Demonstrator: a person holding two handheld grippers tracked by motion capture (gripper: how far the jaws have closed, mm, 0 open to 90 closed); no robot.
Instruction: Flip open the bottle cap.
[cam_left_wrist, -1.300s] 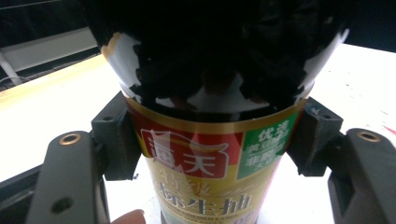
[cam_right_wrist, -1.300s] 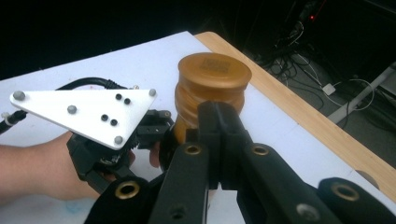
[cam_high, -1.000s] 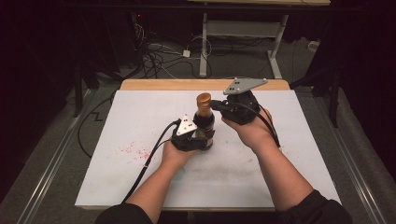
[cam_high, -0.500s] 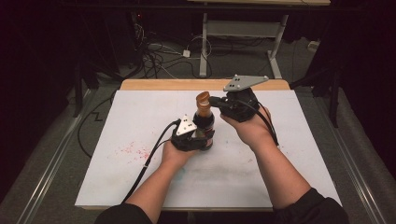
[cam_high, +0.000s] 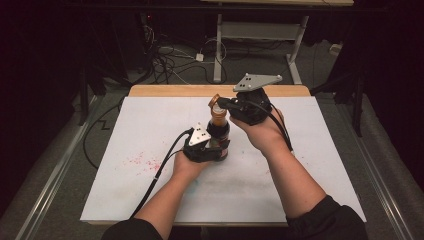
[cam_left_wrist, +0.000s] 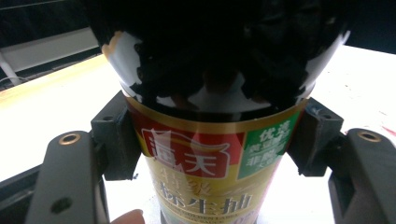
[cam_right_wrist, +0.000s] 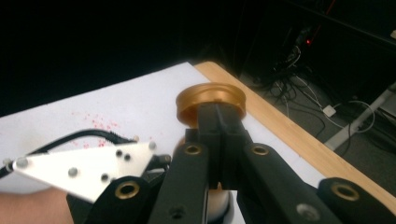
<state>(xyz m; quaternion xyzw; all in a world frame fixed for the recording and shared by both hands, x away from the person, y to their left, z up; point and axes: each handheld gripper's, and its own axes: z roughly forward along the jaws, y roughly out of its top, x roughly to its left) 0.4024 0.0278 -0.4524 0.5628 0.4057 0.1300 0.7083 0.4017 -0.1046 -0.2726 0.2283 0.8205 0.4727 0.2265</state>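
Note:
A dark soy sauce bottle (cam_high: 218, 131) with a red, green and gold label (cam_left_wrist: 205, 172) stands upright on the white mat (cam_high: 310, 150) near the table's middle. My left gripper (cam_high: 214, 150) is shut on its lower body, with a pad (cam_left_wrist: 114, 140) pressed against each side of the label. The bottle's gold cap (cam_high: 215, 101) tilts to the left. My right gripper (cam_high: 223, 103) reaches in from the right at cap height. In the right gripper view its jaws are pressed together on the near rim of the gold cap (cam_right_wrist: 210, 100).
Pink-red speckles (cam_high: 142, 161) mark the mat to the left of the bottle. The wooden table edge (cam_high: 170, 90) runs along the far side. Behind it lie floor cables (cam_high: 170, 55) and a desk's metal legs (cam_high: 218, 45).
The gold cap, flat a second ago, now tilts to the left with my right gripper's jaws on its rim. The bottle and my left gripper have stayed in place.

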